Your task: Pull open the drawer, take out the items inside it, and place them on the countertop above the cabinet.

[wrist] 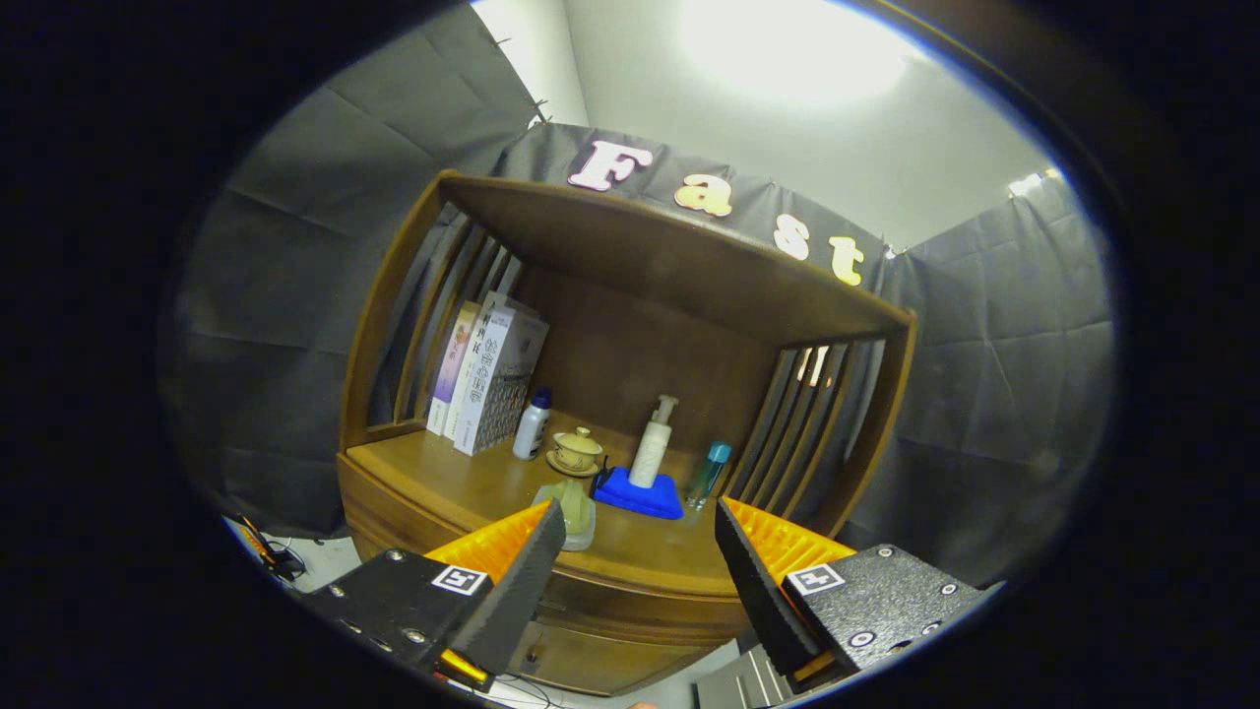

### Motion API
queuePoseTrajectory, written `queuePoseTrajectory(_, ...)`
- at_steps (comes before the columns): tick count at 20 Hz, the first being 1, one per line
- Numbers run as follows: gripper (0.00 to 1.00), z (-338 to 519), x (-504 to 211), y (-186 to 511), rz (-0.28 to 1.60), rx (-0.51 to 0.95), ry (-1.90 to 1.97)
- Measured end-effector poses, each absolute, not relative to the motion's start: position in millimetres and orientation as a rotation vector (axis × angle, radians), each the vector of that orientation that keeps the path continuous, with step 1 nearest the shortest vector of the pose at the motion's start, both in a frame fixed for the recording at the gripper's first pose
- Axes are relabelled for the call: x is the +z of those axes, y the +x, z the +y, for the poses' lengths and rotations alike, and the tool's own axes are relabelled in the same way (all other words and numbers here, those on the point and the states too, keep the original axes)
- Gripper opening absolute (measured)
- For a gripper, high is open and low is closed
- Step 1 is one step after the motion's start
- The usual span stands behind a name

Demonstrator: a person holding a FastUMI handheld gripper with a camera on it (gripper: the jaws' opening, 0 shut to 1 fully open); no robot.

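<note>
A wooden cabinet stands ahead with its countertop (pixel 472 483) under a hutch shelf. Its drawer front (pixel 600 655) shows low between my fingers and looks pushed in. My gripper (pixel 640 537) is open, with nothing between the fingers, and hovers in front of the countertop's front edge. A pale green item in a clear wrap (pixel 571 512) lies on the countertop just beyond my left finger (pixel 517 586). Further back sit a blue cloth (pixel 640 497) with a white pump bottle (pixel 653 443) on it, a small lidded teacup (pixel 576 451), a white bottle with a blue cap (pixel 532 425) and a slim teal bottle (pixel 709 475).
Books (pixel 482 379) lean at the countertop's left back. Slatted wooden sides (pixel 807 433) and a top shelf (pixel 669 251) box in the countertop. Cables (pixel 271 556) lie on the floor to the cabinet's left. The countertop's left front part is bare wood.
</note>
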State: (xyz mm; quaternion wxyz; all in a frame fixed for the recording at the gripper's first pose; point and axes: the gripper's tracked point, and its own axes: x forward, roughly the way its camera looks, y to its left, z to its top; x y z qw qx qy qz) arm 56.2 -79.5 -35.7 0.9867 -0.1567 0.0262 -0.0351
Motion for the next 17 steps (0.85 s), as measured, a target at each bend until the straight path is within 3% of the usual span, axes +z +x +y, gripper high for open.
queuePoseTrajectory(9,0.94,-74.2,22.3,9.7,-0.008,-0.121,-0.159)
queuePoseTrajectory(17,0.95,-101.8,5.1,14.0,0.044,-0.187,-0.159)
